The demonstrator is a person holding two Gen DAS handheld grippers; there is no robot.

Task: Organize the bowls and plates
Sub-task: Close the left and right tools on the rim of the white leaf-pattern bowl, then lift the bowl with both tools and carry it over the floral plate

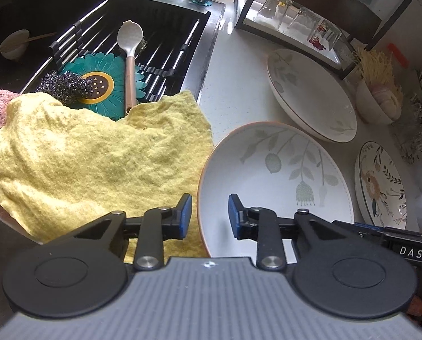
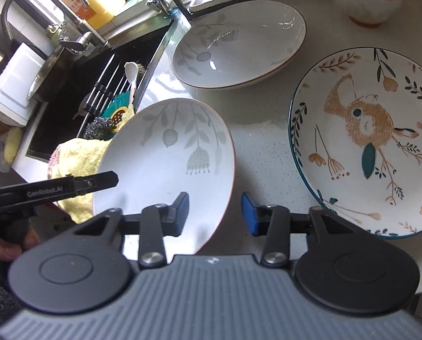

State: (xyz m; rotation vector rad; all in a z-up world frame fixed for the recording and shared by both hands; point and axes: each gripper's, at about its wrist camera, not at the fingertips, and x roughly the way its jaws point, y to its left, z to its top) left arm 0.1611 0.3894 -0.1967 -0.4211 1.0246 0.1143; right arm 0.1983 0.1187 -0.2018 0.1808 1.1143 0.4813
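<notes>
1. My left hand-held gripper [image 1: 210, 212] is spread, its blue pads on either side of the near-left rim of the leaf-pattern plate [image 1: 279, 181] without closing on it — one pad over the yellow cloth [image 1: 97, 158], the other over the plate's inside.
2. My right hand-held gripper [image 2: 214, 212] is also spread; its left pad hangs over the same leaf-pattern plate [image 2: 165, 155] and its right pad over bare surface [image 2: 264, 147]. Whether either pad touches the rim I cannot tell.
3. That plate sits on the pale surface just beside the sink [image 1: 69, 28], its left edge touching or overlapping the yellow cloth.
4. A second leaf-pattern plate [image 2: 239, 42] lies farther back, near the black rack [image 1: 296, 19] that holds upturned glasses [image 1: 276, 8].
5. To the right lies the fox-pattern plate [image 2: 364, 141] with a teal rim — apart from both leaf plates.
6. A small bowl [image 2: 364, 2] holding garlic stands behind the fox plate.
7. Over the sink, a roll-up drying rack carries a teal flower mat [image 1: 103, 85], a white spoon [image 1: 129, 48] with a wooden handle and a dark scouring pad [image 1: 63, 85].
8. In the right wrist view the left tool's black body shows at the left edge, above the cloth.
</notes>
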